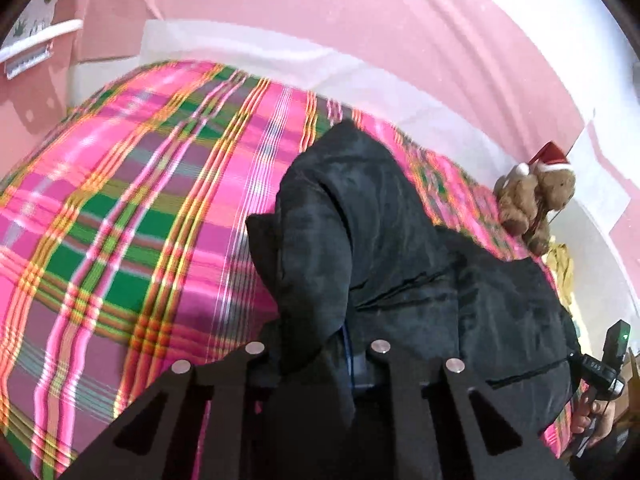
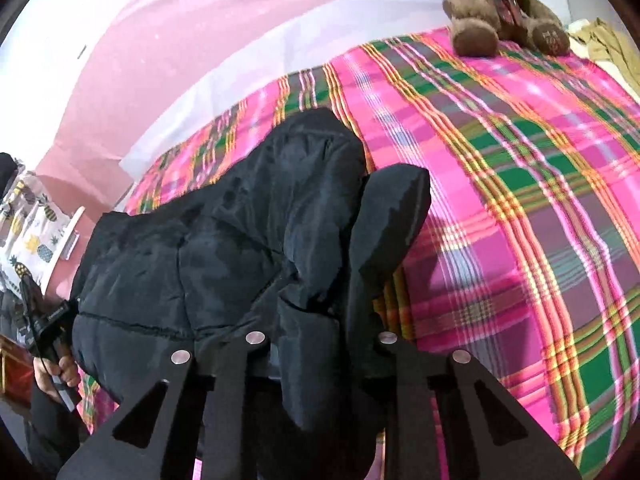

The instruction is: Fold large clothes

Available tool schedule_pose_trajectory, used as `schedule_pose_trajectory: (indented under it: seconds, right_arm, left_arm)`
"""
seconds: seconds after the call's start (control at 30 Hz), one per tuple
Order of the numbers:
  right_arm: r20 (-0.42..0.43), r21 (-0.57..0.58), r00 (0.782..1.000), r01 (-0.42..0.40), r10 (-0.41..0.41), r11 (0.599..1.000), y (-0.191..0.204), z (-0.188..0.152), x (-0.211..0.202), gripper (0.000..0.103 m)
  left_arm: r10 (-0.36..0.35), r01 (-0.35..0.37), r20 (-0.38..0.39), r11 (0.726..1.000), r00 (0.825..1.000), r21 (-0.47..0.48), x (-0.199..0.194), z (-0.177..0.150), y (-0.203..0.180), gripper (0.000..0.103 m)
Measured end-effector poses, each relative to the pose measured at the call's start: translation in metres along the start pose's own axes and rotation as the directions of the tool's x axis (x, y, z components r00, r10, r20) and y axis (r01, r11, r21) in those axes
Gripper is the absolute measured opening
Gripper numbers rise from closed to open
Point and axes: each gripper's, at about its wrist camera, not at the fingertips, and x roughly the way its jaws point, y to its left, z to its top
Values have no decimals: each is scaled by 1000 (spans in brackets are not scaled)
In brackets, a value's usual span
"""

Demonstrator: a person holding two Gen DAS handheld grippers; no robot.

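A large black padded jacket lies bunched on a bed with a pink and green plaid cover. My left gripper is shut on a fold of the jacket's edge, which drapes over its fingers. In the right wrist view the same jacket spreads to the left, and my right gripper is shut on another fold of it, lifted above the plaid cover. The fingertips of both grippers are hidden in the cloth.
A brown teddy bear with a red Santa hat sits at the bed's far edge, also in the right wrist view. A pink wall runs behind the bed. The other hand-held gripper shows at each view's side.
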Motion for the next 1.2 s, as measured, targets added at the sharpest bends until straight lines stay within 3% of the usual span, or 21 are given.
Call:
schedule_pose_trajectory:
  seconds: [0.37,0.53,0.63,0.7,0.83,0.9,0.93,1.07,1.2]
  right_arm:
    - [16,-12,1000,-23,24,1000,14,12,6,20]
    - [-30,17,999,-26,26,1000,1,5,17,24]
    - [-72,40,997,4,-1,999,-11,-8,26,42]
    - [-64,56,998,-3,6,998,-16,-10,22,51]
    - [-40,46,999,-6,8,999,-17,-5,11,59]
    - [-66,68,998,-2,6,998,-23,-5,22,65]
    - [-80,77,997,0,6,997,-26,-6,29,66]
    - [-120,132,992,-32,48,991,-41,-13,51,70]
    - [-148,152,986,-48,71,987,-44,-12,71,72]
  left_arm:
    - [16,-16,25,1000,1000,-7,-3,22,11,13]
    - [5,-5,-28,1000,1000,-30,9,14,24,14]
    - [49,-48,-74,999,996,25,18,-1,24,25]
    - [28,-27,-96,1000,995,4,16,-4,31,32]
    - [12,-10,-58,999,998,30,-1,6,28,41]
    - [42,-40,-52,998,998,39,4,8,29,48]
    - [49,-47,-78,998,996,29,13,7,32,50]
    - [25,-34,-144,998,989,-56,46,-7,56,74]
    - [-38,20,-151,992,988,-123,63,-11,65,80]
